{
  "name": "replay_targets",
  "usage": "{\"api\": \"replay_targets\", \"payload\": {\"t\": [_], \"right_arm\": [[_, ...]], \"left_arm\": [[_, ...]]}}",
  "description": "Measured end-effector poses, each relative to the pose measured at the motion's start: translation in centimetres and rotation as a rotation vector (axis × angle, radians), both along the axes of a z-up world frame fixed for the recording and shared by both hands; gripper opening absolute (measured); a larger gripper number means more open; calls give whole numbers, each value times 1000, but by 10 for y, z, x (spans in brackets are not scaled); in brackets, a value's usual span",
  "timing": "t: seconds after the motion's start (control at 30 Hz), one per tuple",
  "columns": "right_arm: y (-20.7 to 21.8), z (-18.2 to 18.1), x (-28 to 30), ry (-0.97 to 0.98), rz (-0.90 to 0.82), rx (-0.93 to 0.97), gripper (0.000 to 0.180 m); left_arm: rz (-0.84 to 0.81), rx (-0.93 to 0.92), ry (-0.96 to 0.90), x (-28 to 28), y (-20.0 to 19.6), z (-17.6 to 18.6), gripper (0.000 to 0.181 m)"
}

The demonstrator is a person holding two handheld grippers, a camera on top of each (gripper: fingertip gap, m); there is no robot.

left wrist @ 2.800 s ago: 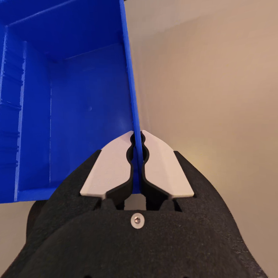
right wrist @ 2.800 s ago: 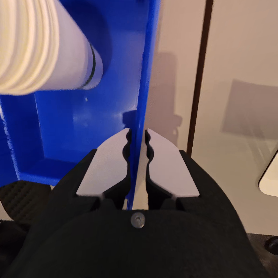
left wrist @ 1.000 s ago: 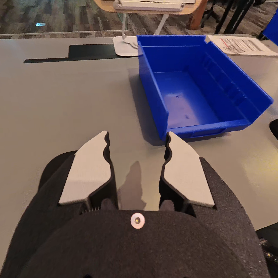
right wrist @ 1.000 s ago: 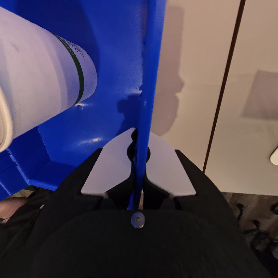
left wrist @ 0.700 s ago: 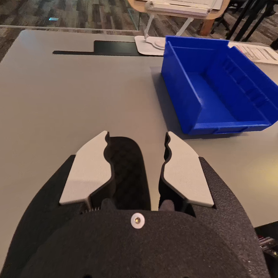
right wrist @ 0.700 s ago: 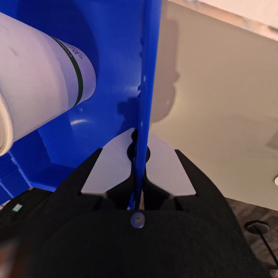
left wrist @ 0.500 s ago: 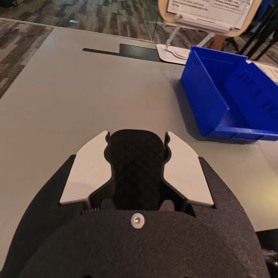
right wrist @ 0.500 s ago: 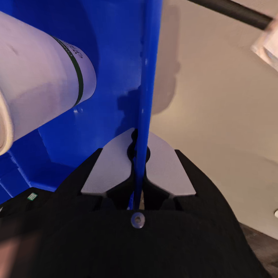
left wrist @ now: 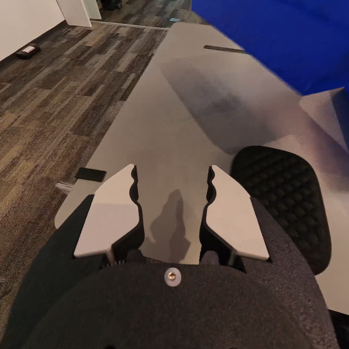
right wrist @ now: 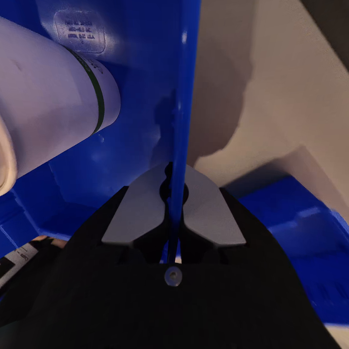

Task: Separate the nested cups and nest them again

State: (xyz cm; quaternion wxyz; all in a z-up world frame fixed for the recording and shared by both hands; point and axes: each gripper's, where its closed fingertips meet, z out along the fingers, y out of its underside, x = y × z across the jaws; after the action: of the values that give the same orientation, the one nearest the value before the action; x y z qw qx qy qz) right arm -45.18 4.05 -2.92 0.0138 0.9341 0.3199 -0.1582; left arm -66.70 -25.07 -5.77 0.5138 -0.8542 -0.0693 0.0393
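Your right gripper [right wrist: 175,181] pinches the blue bin's [right wrist: 143,94] wall, cups [right wrist: 47,105] upper left, while your left gripper [left wrist: 172,170] is spread above the counter [left wrist: 170,132].

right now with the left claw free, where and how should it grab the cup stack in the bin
Take the cup stack around its smooth white side wall, probably between the green band and the rims, coming in through the bin's open top. The stack lies on its side, base against the bin floor, so the round wall faces the opening. The left claw is open; the right claw grips the bin wall.
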Motion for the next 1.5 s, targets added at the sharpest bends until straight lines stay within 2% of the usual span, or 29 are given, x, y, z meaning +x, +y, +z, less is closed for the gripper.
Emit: {"api": "replay_targets", "payload": {"t": [0.13,0.27,0.43,0.53,0.63,0.7,0.77,0.87,1.0,1.1,1.17,1.2,1.4,1.5], "right_arm": [[1,-53,-48,-1,-34,-47,4],[2,-86,-72,-17,-75,-50,4],[1,-99,-81,-32,-117,-6,4],[0,-98,-80,-63,-74,59,10],[0,-85,-83,-5,-29,113,16],[2,-69,-80,54,-8,164,14],[9,-45,-73,128,-3,256,15],[9,2,-62,250,47,403,23],[-5,52,-14,205,191,655,26],[-28,73,21,214,223,730,28],[-46,80,39,273,222,728,28],[-53,82,49,288,220,727,27],[-76,70,108,248,212,726,26],[-82,68,130,244,199,729,26]], "left_arm": [[15,0,-2,-9,4,-2,71],[2,21,28,-8,24,5,73],[6,29,96,-7,62,5,75],[13,27,64,-8,90,-5,76],[-31,-32,-9,2,112,-21,76],[-40,-33,-8,6,124,-23,72],[-28,-46,29,3,135,-27,68],[-39,-98,31,-4,145,-31,70],[5,-101,98,-33,150,-23,58],[-5,-139,146,-51,154,-23,35],[-39,-168,179,-60,159,-25,19],[-47,-185,196,-65,161,-25,17],[-124,-247,108,-89,171,-27,13],[-171,-260,133,-101,172,-26,13]]}}
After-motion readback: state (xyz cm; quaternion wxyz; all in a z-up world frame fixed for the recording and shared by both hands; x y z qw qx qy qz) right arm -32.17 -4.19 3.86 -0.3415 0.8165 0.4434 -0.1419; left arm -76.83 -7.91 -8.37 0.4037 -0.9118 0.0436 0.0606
